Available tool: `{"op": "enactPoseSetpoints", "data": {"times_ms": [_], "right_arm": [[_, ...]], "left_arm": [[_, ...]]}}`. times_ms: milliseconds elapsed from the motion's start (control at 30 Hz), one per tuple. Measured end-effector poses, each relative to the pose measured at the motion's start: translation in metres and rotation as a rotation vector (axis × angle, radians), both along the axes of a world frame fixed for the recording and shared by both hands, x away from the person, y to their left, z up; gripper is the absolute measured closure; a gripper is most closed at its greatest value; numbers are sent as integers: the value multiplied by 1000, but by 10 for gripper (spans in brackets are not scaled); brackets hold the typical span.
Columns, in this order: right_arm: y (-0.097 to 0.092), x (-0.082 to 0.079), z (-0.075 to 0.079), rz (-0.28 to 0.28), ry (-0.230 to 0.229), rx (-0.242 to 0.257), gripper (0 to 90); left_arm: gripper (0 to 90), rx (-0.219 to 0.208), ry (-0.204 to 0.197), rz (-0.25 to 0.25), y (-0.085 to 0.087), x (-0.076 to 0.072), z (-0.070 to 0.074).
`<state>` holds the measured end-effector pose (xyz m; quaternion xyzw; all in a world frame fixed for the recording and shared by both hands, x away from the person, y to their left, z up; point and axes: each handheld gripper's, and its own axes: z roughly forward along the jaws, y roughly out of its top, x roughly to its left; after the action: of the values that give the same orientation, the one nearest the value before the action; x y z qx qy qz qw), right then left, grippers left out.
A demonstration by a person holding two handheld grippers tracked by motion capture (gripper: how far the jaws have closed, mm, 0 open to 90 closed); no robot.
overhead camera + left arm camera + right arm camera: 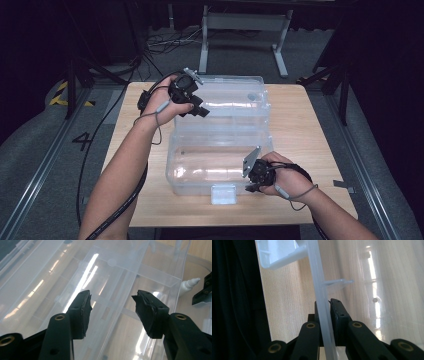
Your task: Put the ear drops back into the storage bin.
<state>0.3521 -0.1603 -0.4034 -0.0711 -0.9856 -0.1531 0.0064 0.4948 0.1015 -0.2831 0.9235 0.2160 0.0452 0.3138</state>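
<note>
A clear plastic box [200,167] stands open on the wooden table [310,125], its clear lid [235,97] folded back behind it. My left gripper [200,107] hovers at the lid's left end, open; in the left gripper view its jaws [111,305] stand apart over the lid's ribbed inside [105,270], and the pads press on nothing. My right gripper [250,187] is at the box's front right corner. In the right gripper view it [324,307] is shut on the thin clear front wall [317,277]. A white latch [223,194] sits at the middle of the front.
The box takes up the table's middle, with bare wood to its left and right. Behind the table stand a white metal frame [245,30] and loose cables [170,42] on the floor. Floor rails run along both sides.
</note>
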Motion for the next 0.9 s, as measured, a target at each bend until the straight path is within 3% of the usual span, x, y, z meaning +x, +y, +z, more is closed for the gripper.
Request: {"op": "enactPoseSetpoints", "data": {"times_ms": [133, 333, 433, 567, 667, 900], "right_arm": [[-1, 0, -1, 0, -4, 15, 848], [-1, 0, 0, -5, 0, 14, 848], [-1, 0, -1, 4, -3, 14, 849], [-1, 1, -1, 8, -7, 14, 851], [-1, 1, -1, 11, -6, 15, 851], [-1, 1, -1, 4, -7, 19, 852]], "left_arm": [[469, 52, 4, -13, -8, 1, -4], [532, 76, 8, -28, -12, 2, -4], [590, 81, 3, -18, -13, 2, -3], [755, 79, 33, -39, -14, 0, -2], [776, 92, 23, -41, -16, -2, -1], [813, 75, 36, -46, -16, -5, 0]]}}
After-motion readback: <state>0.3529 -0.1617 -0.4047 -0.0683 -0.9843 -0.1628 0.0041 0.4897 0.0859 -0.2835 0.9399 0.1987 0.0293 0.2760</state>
